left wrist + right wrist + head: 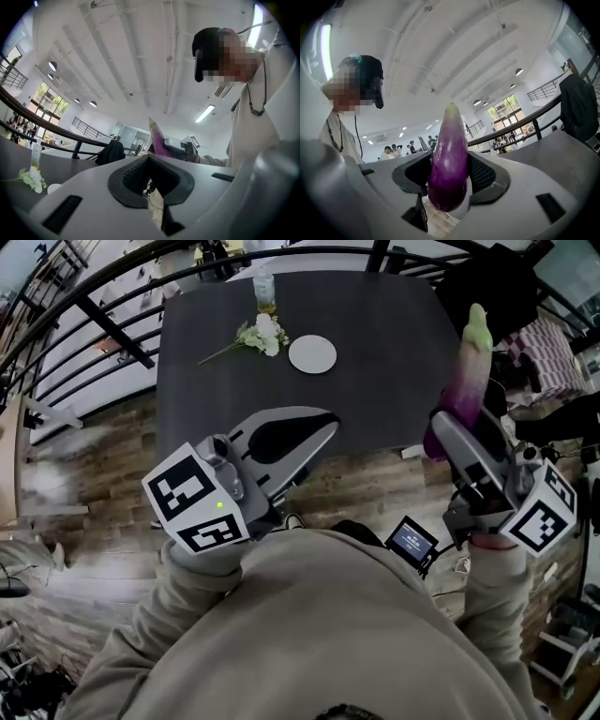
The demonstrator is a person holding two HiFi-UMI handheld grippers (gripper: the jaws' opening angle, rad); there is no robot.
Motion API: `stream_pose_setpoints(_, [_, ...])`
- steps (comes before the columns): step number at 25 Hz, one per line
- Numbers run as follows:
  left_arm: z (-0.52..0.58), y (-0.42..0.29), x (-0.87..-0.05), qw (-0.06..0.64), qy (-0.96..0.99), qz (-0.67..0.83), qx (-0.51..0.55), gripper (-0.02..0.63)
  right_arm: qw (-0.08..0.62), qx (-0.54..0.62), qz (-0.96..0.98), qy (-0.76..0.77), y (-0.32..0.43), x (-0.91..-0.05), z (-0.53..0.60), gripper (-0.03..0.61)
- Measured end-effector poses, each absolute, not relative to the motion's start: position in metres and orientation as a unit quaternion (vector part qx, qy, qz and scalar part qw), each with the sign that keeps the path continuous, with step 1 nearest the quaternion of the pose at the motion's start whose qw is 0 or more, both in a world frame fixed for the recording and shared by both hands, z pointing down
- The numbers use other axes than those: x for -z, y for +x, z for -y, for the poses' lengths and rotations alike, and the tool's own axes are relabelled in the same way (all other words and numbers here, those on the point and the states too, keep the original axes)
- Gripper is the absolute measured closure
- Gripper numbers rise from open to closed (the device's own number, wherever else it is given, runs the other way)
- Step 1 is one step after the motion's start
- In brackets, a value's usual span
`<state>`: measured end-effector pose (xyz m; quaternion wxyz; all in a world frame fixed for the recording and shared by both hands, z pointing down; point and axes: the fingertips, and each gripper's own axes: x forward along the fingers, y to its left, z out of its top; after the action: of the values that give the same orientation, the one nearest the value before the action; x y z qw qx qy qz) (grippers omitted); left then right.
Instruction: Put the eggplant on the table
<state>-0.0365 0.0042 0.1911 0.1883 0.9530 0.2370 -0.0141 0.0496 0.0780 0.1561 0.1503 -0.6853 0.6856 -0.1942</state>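
While right tongs (450,434) grip one eggplant (469,381), left tongs (323,427) sit closed, empty.

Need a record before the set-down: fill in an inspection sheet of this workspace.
Surface: dark table, mostly bare on its near half.
Job's things: eggplant upright, green tip up, held in the air by the table's right edge, not yet on it.
Clutter: flower sprig, white disc and bottle on the far half.
Grippers: right hand-held gripper shut on the eggplant's purple lower end; left hand-held gripper shut, empty.
Cables: nothing seen on the table.
Surroundings: wood floor, black railing, dark garment beyond the far right corner.
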Motion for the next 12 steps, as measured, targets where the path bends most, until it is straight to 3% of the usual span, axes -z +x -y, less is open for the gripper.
stream_pose_setpoints(12, [0.053, -0.046, -0.209, 0.204, 0.963, -0.176, 0.005, 0.607, 0.156, 0.212, -0.724, -0.638, 0.052, -0.168, -0.004, 0.337])
